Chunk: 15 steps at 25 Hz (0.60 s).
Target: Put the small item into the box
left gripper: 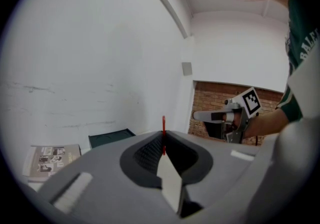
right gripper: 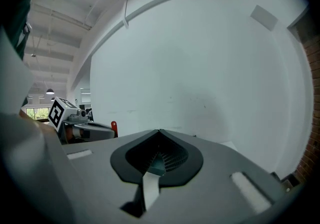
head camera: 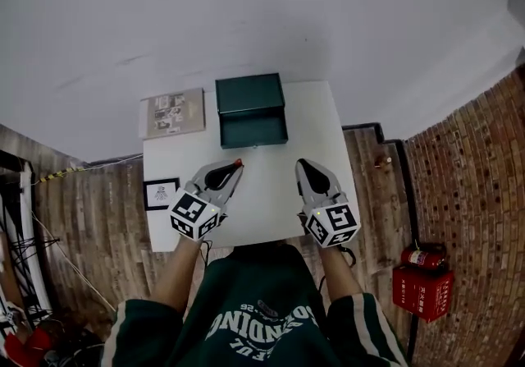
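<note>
Left tongs [head camera: 234, 168] clamped on the small red item [left gripper: 163, 129], near the open box [head camera: 252, 109], not yet inside; right tongs [head camera: 302, 164] together, empty; item judged thin, light, stiff; best pinched by its lower end.

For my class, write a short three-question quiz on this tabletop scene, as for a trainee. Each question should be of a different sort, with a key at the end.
1. True or false: the green box stands on the white table, ahead of both grippers.
2. Fill in: the right gripper has its fingers together and holds ____.
3. The small red item is: A) in the box; B) pinched in the left gripper; C) lying on the table.
Key: 1 true; 2 nothing; 3 B.
</note>
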{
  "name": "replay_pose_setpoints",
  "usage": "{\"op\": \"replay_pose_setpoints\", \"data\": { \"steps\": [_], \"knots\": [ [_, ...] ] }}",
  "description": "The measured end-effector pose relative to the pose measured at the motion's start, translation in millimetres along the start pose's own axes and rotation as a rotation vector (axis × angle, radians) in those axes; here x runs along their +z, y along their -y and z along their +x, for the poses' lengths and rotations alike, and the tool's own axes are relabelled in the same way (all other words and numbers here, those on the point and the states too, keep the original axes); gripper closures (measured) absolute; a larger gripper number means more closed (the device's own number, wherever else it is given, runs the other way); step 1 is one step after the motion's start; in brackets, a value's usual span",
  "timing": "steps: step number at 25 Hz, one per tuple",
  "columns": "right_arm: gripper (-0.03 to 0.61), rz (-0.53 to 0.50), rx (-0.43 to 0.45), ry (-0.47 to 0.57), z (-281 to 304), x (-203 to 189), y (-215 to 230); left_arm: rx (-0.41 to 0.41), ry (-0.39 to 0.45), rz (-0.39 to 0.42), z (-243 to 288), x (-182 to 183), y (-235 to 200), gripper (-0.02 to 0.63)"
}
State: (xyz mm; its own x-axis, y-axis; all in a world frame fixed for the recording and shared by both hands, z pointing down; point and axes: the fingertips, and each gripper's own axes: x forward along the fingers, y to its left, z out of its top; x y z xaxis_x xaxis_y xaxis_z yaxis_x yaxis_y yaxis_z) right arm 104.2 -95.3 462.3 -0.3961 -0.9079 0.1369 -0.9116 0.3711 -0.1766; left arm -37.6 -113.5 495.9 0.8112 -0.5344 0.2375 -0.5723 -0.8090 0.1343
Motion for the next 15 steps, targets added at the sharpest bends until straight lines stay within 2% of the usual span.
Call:
{"op": "replay_pose_setpoints", "data": {
  "steps": [5, 15],
  "knots": [
    [0.575, -0.006, 0.064, -0.023, 33.5, 5.8, 10.5, 0.056, 0.006, -0.023, 14.5, 5.8, -20.7, 0.549],
    [0.575, -0.037, 0.261, -0.060, 95.7, 21.6, 23.3, 0.224, 0.004, -0.052, 28.4, 13.1, -49.4, 0.549]
  ]
}}
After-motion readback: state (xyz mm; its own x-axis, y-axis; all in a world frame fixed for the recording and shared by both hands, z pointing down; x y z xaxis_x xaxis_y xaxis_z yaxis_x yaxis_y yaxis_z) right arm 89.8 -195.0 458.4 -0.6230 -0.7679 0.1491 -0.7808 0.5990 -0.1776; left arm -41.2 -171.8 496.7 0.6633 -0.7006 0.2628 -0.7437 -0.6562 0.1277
